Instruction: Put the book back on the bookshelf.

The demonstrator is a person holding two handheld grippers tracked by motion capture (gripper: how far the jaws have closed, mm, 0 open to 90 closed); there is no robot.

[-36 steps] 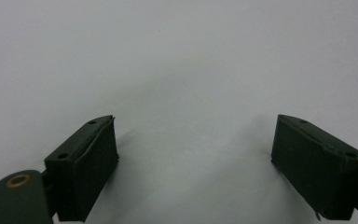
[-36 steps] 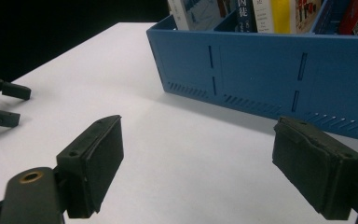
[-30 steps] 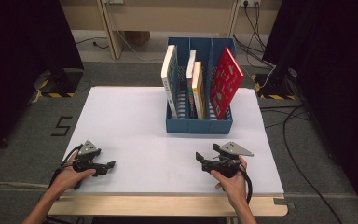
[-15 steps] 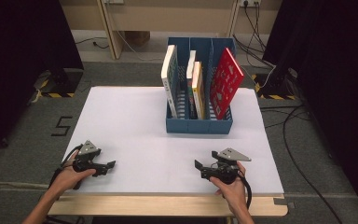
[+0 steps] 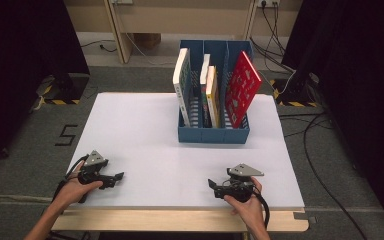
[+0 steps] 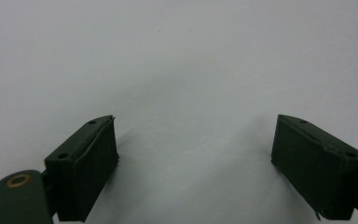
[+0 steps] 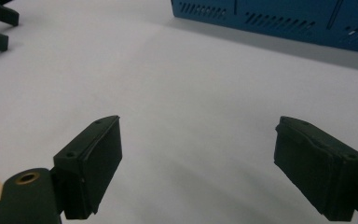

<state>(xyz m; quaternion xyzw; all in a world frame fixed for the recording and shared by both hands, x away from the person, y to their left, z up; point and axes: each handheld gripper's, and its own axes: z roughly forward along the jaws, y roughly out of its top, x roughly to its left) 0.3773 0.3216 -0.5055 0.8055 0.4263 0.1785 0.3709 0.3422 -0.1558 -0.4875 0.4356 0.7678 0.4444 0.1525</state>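
Observation:
A blue file rack (image 5: 214, 134) stands at the far middle of the white table (image 5: 145, 130). In it stand a white book (image 5: 181, 85), a thin white one, a yellow-spined book (image 5: 211, 95) and a red book (image 5: 242, 87) that leans. My left gripper (image 5: 120, 176) rests near the front left edge, open, with bare table between its fingers (image 6: 93, 163). My right gripper (image 5: 211, 184) rests near the front right edge, open and holding nothing; its jaws point left. The rack's blue wall (image 7: 279, 21) crosses the top of the right gripper view, and the left gripper's jaws show at the top left corner.
A wooden strip (image 5: 180, 220) edges the table's front. Cables (image 5: 315, 150) trail over the grey floor at the right. A "5" mark (image 5: 66, 135) is taped on the floor at the left. Dark curtains hang on both sides.
The right gripper has slid a little toward the front edge of the table. The left gripper has stayed put.

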